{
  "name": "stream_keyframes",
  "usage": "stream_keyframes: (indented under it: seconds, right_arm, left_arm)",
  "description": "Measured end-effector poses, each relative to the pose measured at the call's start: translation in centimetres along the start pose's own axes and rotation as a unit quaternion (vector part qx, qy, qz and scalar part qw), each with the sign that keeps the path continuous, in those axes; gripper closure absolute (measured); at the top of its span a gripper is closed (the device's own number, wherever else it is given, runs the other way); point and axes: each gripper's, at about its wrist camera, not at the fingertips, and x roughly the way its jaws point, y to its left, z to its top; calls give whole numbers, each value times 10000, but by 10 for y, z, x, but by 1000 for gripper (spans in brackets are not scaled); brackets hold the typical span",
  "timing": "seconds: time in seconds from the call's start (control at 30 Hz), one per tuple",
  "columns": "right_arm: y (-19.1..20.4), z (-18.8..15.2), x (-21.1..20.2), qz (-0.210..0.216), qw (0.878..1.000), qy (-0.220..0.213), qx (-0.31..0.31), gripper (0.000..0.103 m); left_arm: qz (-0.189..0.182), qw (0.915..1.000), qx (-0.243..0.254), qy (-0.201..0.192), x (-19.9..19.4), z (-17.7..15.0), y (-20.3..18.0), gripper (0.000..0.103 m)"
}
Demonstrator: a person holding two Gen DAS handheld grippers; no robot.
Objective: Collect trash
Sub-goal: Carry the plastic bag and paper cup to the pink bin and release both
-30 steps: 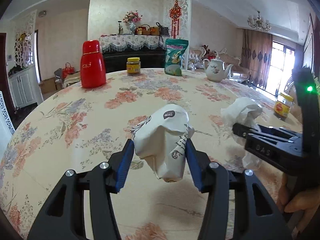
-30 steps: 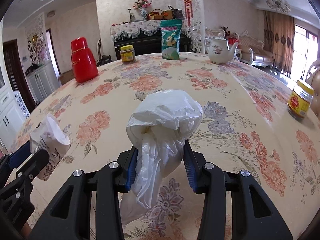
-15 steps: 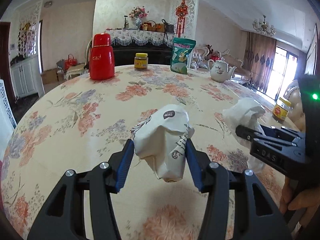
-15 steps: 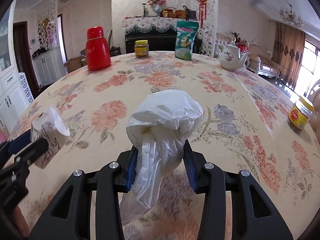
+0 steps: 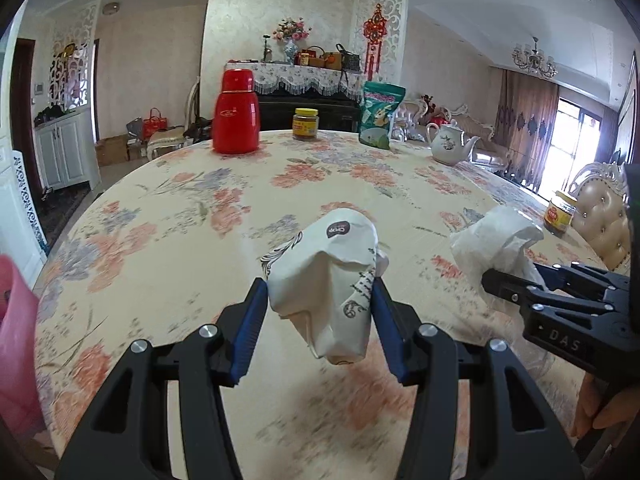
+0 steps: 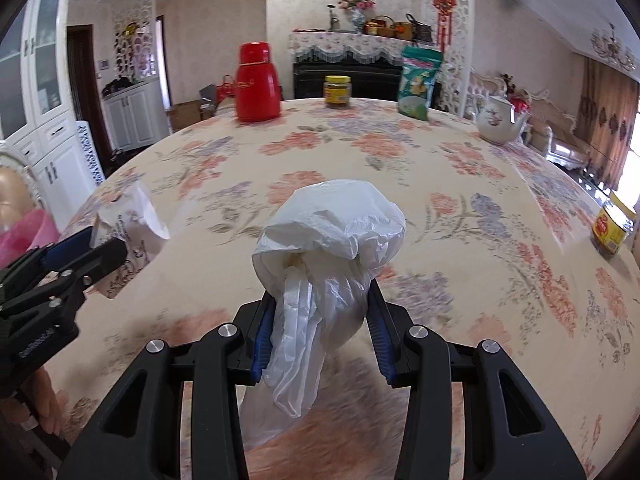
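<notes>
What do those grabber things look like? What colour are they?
The left gripper and right gripper look alike: chunky black frames with triangular cut-outs and round silver screws. Their fingers have ribbed blue pads inside. From the left camera, the right gripper's side shows embossed letters "DAS". A bare hand holds it; no cables or sleeves are visible.

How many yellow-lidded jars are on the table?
2: one jar at the far edge between the red thermos and green pouch, another near the right edge.
</notes>
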Motion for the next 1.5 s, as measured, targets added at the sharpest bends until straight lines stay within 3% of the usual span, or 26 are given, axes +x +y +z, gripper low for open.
stream_keyframes:
  seconds: [0.47, 0.67, 0.8, 1.0, 1.17, 1.3, 1.5]
  right_arm:
    - [93, -3, -13, 826, 9943, -1, -676, 62]
    - [131, 2, -8, 1140, 9889, 35, -951, 62]
    - [167, 14, -6, 1575, 9803, 33, -1195, 62]
    - [239, 28, -2, 2346, 9575, 102, -1675, 62]
    - [300, 38, -1, 2886, 9357, 105, -2024, 62]
    - [343, 45, 5, 3159, 9229, 113, -2198, 61]
    - [392, 54, 21, 3416, 9114, 251, -2282, 61]
  left_arm:
    - [454, 9982, -353, -147, -54, -29, 71, 52]
    - [853, 9950, -506, -145, -77, -39, 112, 52]
    - [1155, 9912, -624, -159, -94, -43, 138, 52]
    - [1754, 9782, -1066, -307, -134, -47, 195, 52]
    - [2352, 9618, -1341, -409, -169, -47, 248, 52]
    - [2729, 9497, -1496, -349, -181, -48, 287, 52]
    - [3011, 9385, -1669, -243, -183, -49, 336, 52]
